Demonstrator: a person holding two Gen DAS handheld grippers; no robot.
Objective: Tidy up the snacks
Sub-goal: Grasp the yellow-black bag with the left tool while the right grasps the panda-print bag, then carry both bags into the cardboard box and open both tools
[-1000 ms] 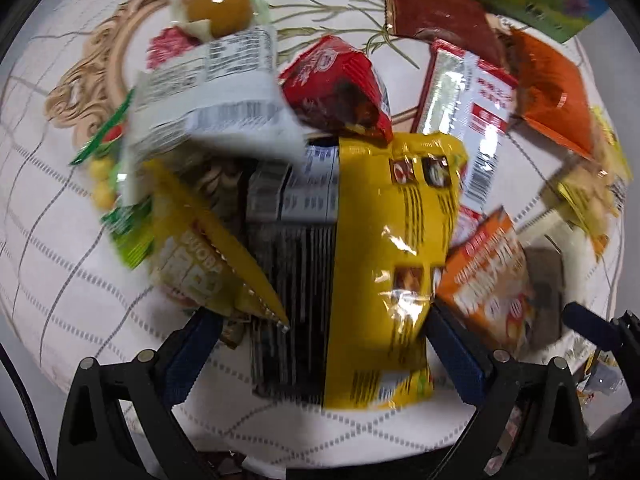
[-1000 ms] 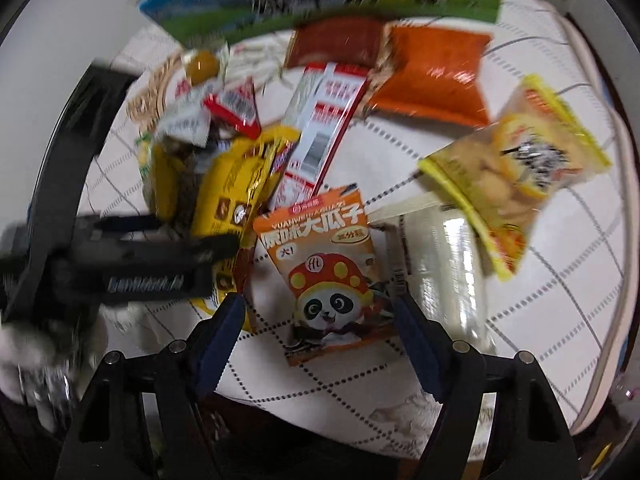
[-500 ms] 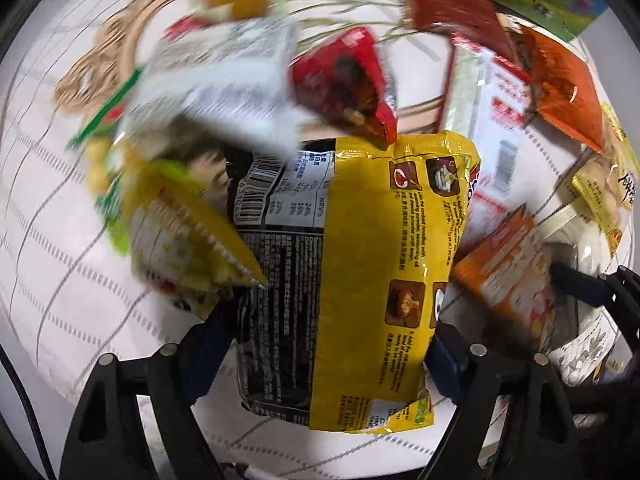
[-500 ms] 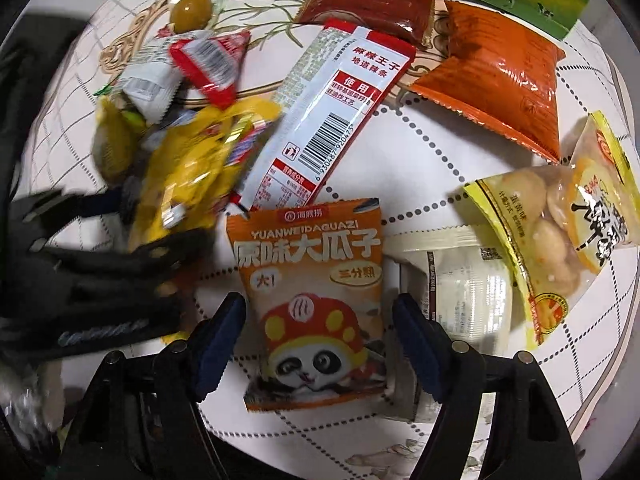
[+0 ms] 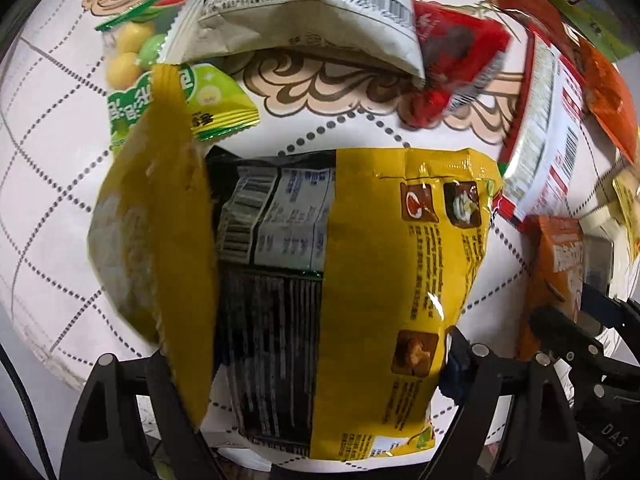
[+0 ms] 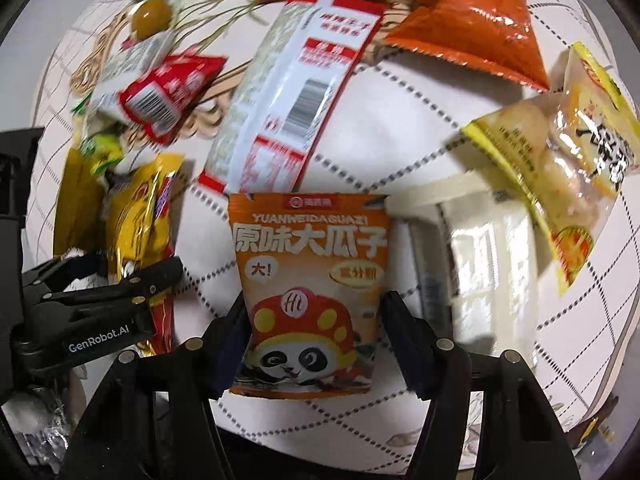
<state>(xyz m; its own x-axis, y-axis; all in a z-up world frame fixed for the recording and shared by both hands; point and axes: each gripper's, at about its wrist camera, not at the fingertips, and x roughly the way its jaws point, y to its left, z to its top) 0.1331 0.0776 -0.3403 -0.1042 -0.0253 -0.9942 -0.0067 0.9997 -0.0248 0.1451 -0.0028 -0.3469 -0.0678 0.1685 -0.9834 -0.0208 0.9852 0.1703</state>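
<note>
A big yellow and black snack packet (image 5: pixel 360 280) lies between the fingers of my left gripper (image 5: pixel 306 356). The right pad sits against its edge. The left finger is mostly hidden behind a yellow pouch (image 5: pixel 152 220), which stands on edge against the packet. These jaws are opening slightly. In the right wrist view an orange packet with a panda (image 6: pixel 308 280) lies on the cloth between the fingers of my right gripper (image 6: pixel 312 312). Its jaws are closing and both pads touch the packet's sides. Both grippers point straight down.
The round table's white cloth (image 6: pixel 400 128) has a dotted grid. Around lie a white packet (image 5: pixel 304 12), green sweets (image 5: pixel 172 96), a red packet (image 5: pixel 452 56), a long red and white packet (image 6: pixel 296 92), an orange bag (image 6: pixel 472 20), a yellow see-through packet (image 6: pixel 560 160) and a clear wrapper (image 6: pixel 476 264).
Both grippers have come down over their packets and their jaws have narrowed onto them. The yellow pouch has tipped up on edge beside the left finger.
</note>
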